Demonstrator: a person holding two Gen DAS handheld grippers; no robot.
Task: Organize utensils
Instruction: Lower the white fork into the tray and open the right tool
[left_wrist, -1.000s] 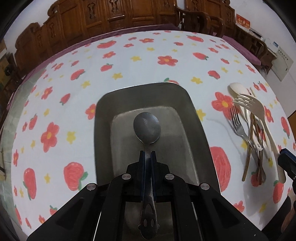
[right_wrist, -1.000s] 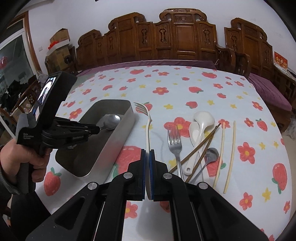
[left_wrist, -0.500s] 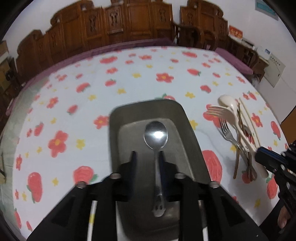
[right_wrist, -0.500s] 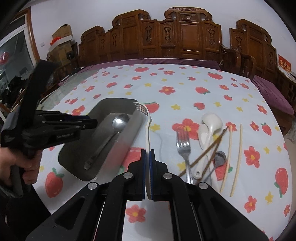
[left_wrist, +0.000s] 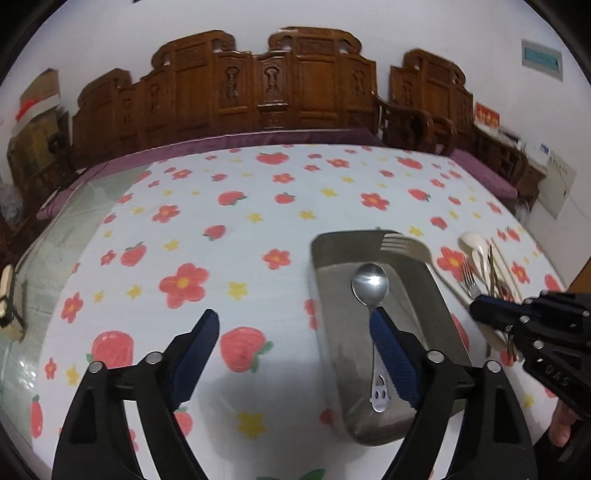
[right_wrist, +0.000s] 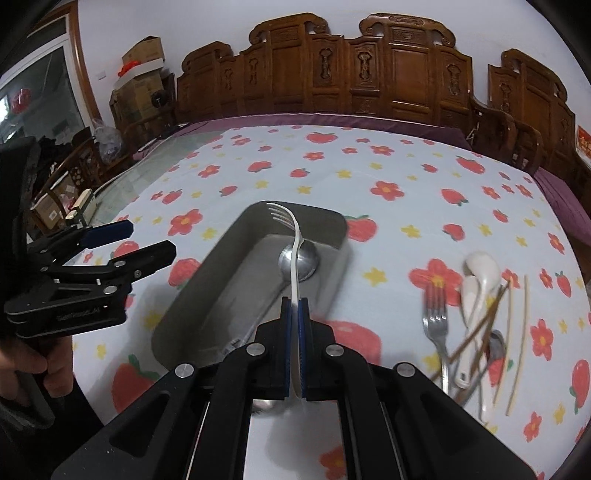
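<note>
A metal tray (left_wrist: 439, 325) (right_wrist: 221, 280) lies on the flowered tablecloth with a steel spoon (left_wrist: 370, 284) (right_wrist: 306, 264) inside it. My left gripper (left_wrist: 291, 321) is open and empty, left of the tray; it also shows in the right wrist view (right_wrist: 147, 240). My right gripper (right_wrist: 294, 306) is shut on a white plastic fork (right_wrist: 291, 236) and holds it over the tray; the fork's tines (left_wrist: 400, 245) hang above the tray's far end. More utensils (right_wrist: 476, 306) lie in a pile to the right: a steel fork, white spoons, chopsticks.
Carved wooden chairs (right_wrist: 369, 74) line the table's far side. Cardboard boxes (right_wrist: 140, 74) stand at the back left. The tablecloth (left_wrist: 221, 236) stretches wide to the left of the tray.
My left gripper let go of the steel spoon, opened wide and moved left off the tray. My right gripper carried the white fork left until it hangs over the tray.
</note>
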